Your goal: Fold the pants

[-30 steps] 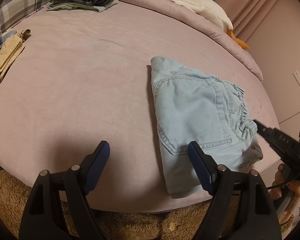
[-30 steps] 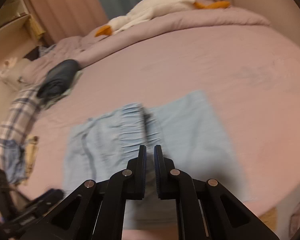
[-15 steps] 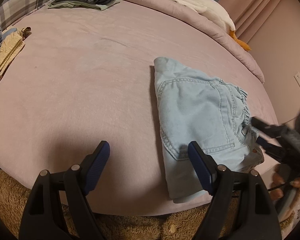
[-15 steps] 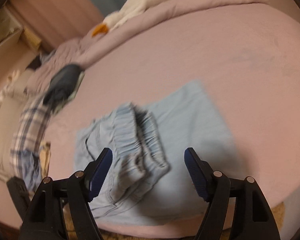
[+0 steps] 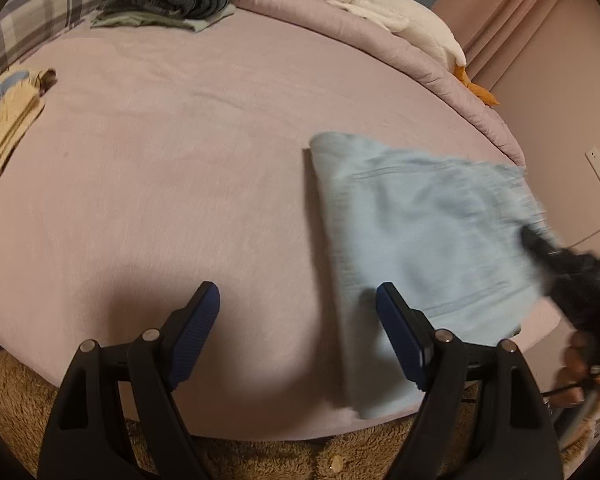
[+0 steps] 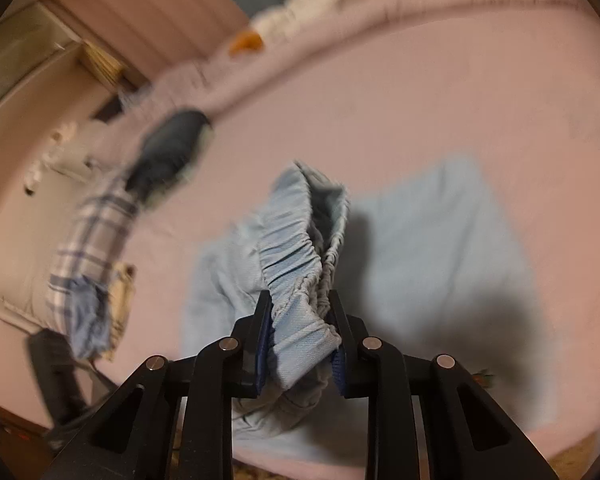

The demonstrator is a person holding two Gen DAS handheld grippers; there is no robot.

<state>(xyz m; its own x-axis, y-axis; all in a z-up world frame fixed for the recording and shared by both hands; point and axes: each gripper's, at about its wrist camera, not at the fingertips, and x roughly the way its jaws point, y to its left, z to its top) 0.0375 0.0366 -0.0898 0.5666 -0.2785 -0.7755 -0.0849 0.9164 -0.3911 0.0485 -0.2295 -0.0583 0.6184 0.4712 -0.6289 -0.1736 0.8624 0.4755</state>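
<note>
We find light-blue soft denim pants (image 6: 440,248) on pink bed sheet (image 5: 160,140) near edge. Right gripper (image 6: 298,320) just closed, pinching gathered elastic waistband (image 6: 292,248). Left gripper (image 5: 298,336) spread, empty. We judge fabric light, limp; waistband firmest hold.

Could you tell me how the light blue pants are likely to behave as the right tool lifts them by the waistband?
Probably floppy: the light blue pants bunch between the right tool pads, which have just been closing, while the rest sags onto the bed. Likely light. The folded layers may slide apart, since only one spot is held.
</note>
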